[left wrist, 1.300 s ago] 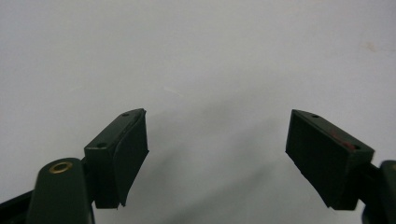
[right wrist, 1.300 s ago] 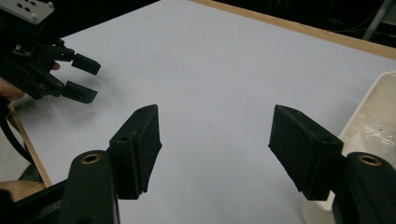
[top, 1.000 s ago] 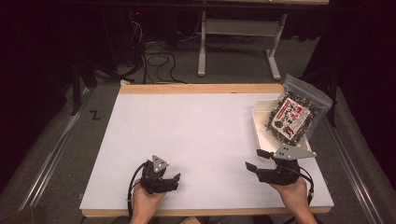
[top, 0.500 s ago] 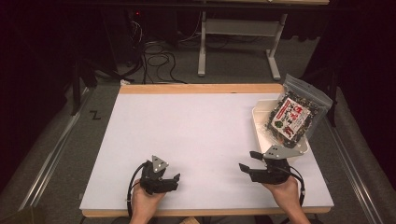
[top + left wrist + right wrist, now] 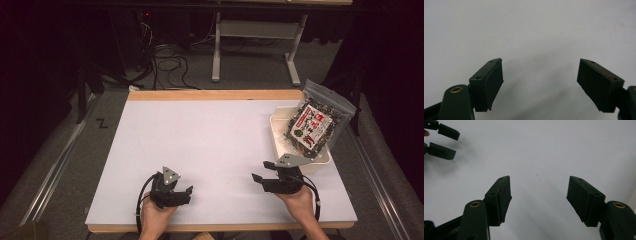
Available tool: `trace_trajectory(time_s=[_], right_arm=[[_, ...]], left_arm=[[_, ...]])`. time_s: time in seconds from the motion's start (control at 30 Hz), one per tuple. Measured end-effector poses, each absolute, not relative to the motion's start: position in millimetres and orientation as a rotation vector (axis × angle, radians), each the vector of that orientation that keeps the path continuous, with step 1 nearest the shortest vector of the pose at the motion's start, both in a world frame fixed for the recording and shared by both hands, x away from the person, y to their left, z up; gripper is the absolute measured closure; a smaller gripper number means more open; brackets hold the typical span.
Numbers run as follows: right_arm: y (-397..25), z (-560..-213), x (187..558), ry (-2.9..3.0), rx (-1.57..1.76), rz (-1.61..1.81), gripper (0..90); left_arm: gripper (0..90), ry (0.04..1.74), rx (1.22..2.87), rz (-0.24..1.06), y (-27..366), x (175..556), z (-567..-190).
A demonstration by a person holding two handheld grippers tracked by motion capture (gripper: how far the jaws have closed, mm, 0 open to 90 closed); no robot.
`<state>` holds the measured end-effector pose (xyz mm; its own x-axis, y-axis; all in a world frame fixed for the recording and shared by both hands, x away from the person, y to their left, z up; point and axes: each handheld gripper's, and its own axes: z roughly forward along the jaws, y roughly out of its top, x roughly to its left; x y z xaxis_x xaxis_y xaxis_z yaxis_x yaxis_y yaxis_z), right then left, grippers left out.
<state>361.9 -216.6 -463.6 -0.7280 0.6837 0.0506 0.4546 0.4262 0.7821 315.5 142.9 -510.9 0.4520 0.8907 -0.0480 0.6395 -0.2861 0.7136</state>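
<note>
High view: the person's forearms are cut off by the bottom edge, and the fine contents of the clear bag (image 5: 314, 126) are too small to read beyond a dark speckled fill and a red and white label. The bag leans in a white tray (image 5: 324, 158) at the table's right edge, its top poking past the tray rim. The white table (image 5: 210, 135) has a wooden strip along the far side; behind it lie grey floor, cables and a metal stand in a dark room. The left gripper (image 5: 186, 192) sits low near the front edge, pointing right. The right gripper (image 5: 256, 179) points left, just beside the tray and well apart from the bag.

Left gripper view: jaws spread wide over bare white table, holding nothing.

Right gripper view: jaws spread wide and empty over the table; the left gripper's (image 5: 447, 143) tips show at upper left, partly cut off
</note>
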Motion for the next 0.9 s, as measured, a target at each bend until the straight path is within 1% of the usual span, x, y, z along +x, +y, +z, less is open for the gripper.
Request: trace_trajectory(time_s=[0.47,0.9], right_arm=[[-213.1,-477.1,367.6,2.403,0.993,1.140,37.1],[-227.0,-495.6,364.2,2.402,1.089,1.199,37.1]], left_arm=[[21.5,1.276,2.033,0.475,143.2,314.9,-511.3],[21.3,1.257,2.013,0.469,143.0,313.4,-507.3]])
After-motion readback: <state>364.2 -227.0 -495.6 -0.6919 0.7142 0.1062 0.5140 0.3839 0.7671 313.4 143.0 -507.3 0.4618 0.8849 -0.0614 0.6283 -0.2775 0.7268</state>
